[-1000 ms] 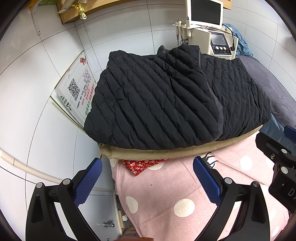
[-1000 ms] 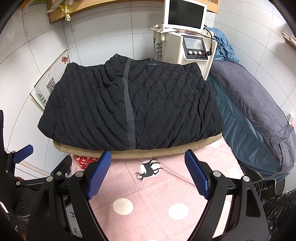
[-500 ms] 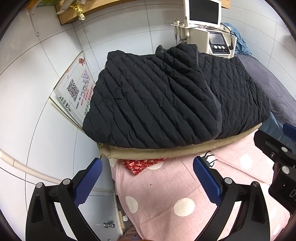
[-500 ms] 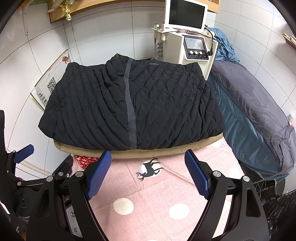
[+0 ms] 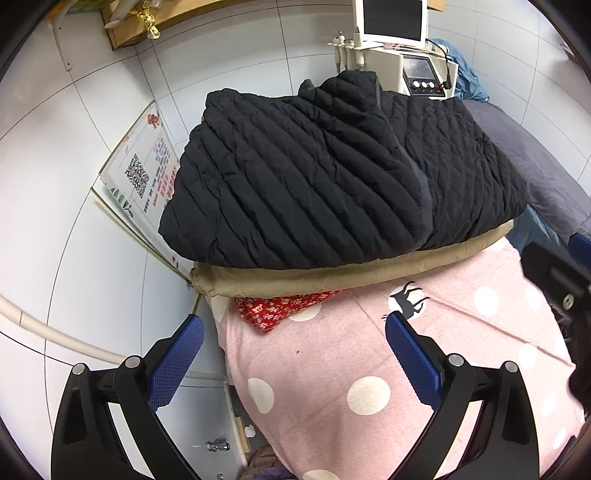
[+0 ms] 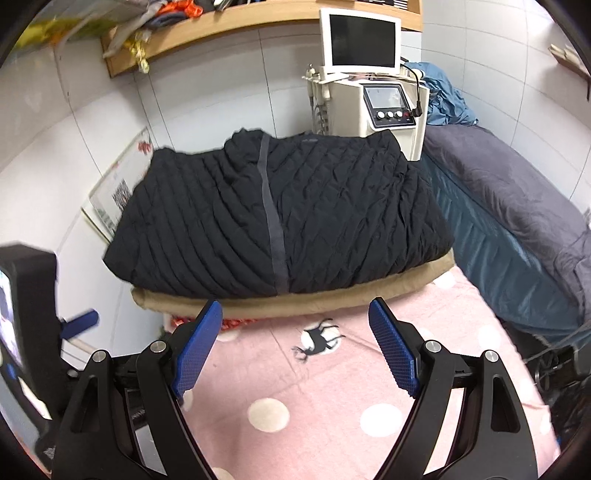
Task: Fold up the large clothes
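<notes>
Black quilted jacket (image 6: 280, 218): folded atop tan cushion (image 6: 295, 297), beyond pink blanket (image 6: 332, 387). Zipper line runs away from right gripper (image 6: 295, 343); left gripper (image 5: 293, 354) alongside. Both gape wide, empty, short of hem.

We note the black jacket (image 5: 332, 177) as quilted synthetic cloth, matt with a faint sheen, its centre strip (image 6: 271, 221) a smoother grey fabric. Under it lies a tan garment (image 5: 332, 277) of plain matt cloth, and a red floral cotton piece (image 5: 273, 306). The pink dotted blanket (image 5: 332, 354) looks soft and slightly fuzzy. Both the left claw (image 5: 294, 354) and the right claw (image 6: 295, 347) show matt black plastic arms, blue textured rubbery pads (image 6: 393, 350) and shiny metal pins. The wall tiles (image 5: 74, 147) are glossy; the shelf (image 6: 258, 18) is wood.
</notes>
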`<state>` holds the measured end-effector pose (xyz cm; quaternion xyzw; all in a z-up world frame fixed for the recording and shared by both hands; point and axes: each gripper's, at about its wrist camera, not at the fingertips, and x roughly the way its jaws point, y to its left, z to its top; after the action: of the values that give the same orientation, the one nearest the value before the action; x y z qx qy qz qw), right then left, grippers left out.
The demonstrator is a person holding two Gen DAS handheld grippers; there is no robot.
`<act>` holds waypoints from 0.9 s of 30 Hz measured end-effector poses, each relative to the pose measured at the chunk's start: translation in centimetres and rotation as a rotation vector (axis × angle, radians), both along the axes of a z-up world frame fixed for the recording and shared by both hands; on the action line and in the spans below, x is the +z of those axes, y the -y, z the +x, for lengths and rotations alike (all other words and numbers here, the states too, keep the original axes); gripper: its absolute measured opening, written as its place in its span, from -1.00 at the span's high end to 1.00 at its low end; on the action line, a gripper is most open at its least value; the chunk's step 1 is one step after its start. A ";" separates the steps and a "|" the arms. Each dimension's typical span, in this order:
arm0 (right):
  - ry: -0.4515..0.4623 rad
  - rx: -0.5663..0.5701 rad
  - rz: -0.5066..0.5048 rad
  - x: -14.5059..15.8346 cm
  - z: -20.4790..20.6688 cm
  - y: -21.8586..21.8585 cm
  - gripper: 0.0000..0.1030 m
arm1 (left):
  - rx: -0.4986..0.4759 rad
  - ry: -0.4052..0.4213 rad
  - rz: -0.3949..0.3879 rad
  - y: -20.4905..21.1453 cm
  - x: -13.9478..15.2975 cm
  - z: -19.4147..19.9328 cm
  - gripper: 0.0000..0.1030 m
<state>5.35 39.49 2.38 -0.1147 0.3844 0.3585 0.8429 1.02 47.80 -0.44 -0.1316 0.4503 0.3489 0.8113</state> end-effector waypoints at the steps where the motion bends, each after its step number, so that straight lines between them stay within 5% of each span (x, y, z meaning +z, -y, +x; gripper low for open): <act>1: 0.006 0.003 0.000 0.0 -0.2 0.0 -0.57 | -0.002 0.002 0.000 0.0 0.1 0.0 -0.87; 10: -0.012 -0.004 0.017 0.2 -0.7 1.0 -0.57 | -0.056 0.024 -0.024 1.1 0.4 -0.5 -0.87; 17: -0.006 -0.033 0.017 0.8 -1.0 2.9 -0.57 | -0.188 0.133 -0.300 1.7 -0.7 -0.5 -0.87; 19: 0.003 -0.041 0.011 1.1 -1.1 3.5 -0.57 | -0.186 0.117 -0.269 2.4 -0.9 -0.4 -0.87; 22: 0.014 -0.051 -0.005 1.4 -1.3 4.2 -0.57 | -0.181 0.047 -0.109 4.1 -0.8 0.0 -0.87; 27: 0.000 -0.064 -0.012 1.5 -1.7 5.7 -0.57 | -0.201 0.067 -0.111 5.2 0.0 -0.3 -0.87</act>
<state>3.67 33.80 3.85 -0.1075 0.3899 0.3290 0.8533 0.74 42.65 -0.39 -0.1423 0.4525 0.2359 0.8482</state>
